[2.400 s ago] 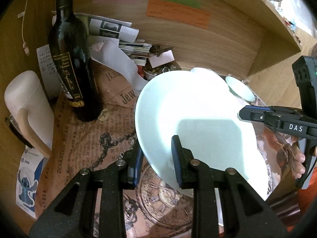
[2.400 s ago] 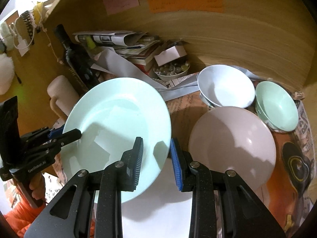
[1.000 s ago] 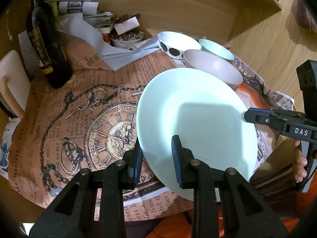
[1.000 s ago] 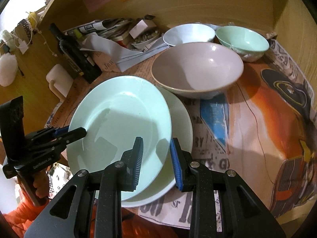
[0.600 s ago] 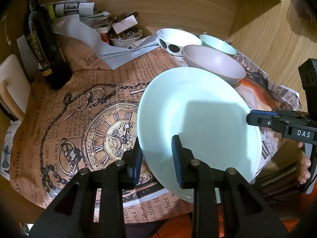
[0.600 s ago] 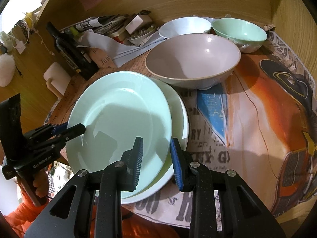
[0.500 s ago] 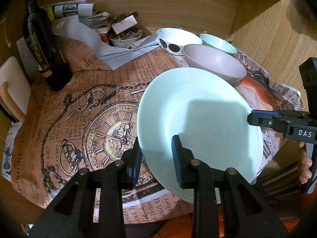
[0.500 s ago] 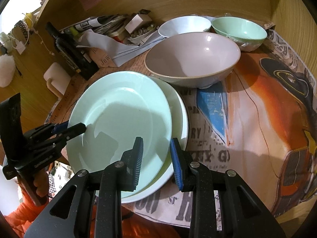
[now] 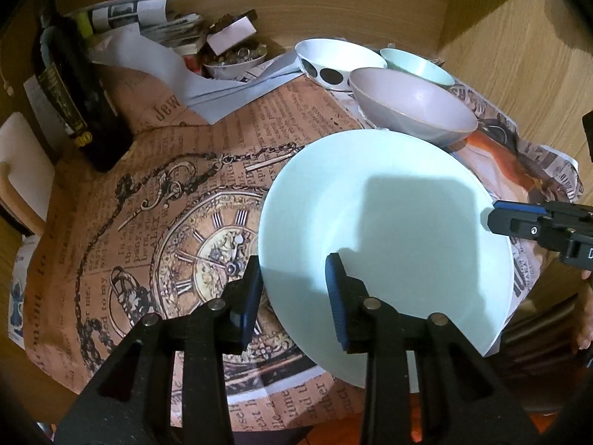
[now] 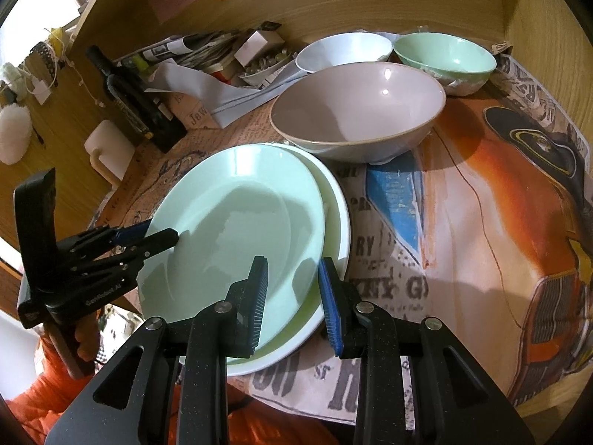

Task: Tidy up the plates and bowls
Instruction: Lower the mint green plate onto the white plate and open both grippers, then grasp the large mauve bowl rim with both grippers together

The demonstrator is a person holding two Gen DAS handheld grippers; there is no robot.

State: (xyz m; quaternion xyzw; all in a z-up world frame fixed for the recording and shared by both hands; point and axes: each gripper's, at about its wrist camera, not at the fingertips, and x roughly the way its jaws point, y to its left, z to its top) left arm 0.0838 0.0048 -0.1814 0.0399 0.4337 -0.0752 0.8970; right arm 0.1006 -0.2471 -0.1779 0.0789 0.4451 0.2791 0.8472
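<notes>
A pale green plate [image 9: 389, 230] [image 10: 229, 222] lies on a larger white plate [image 10: 337, 230] near the table's front edge. My left gripper [image 9: 292, 293] [image 10: 152, 235] straddles the green plate's left rim. Its jaws are opening, one finger over the rim and one under it. At the near rim my right gripper [image 10: 292, 296] [image 9: 494, 217] is shut on the same plate. Behind the plates stand a big pinkish-grey bowl [image 10: 355, 111] [image 9: 411, 104], a white bowl with dark dots [image 9: 337, 55] [image 10: 344, 52] and a mint green bowl [image 10: 444, 53] [image 9: 415, 65].
A dark wine bottle [image 9: 74, 89] [image 10: 137, 104] and a white mug [image 9: 22, 170] [image 10: 107, 148] stand at the left. Newspapers, grey paper and a small dish of bits [image 9: 237, 59] crowd the back by the wooden wall. Printed paper [image 9: 148, 193] covers the table.
Both grippers brought the green plate down from a raised tilt onto the white plate. In the last half second the left gripper's fingers spread slightly; the right gripper kept still.
</notes>
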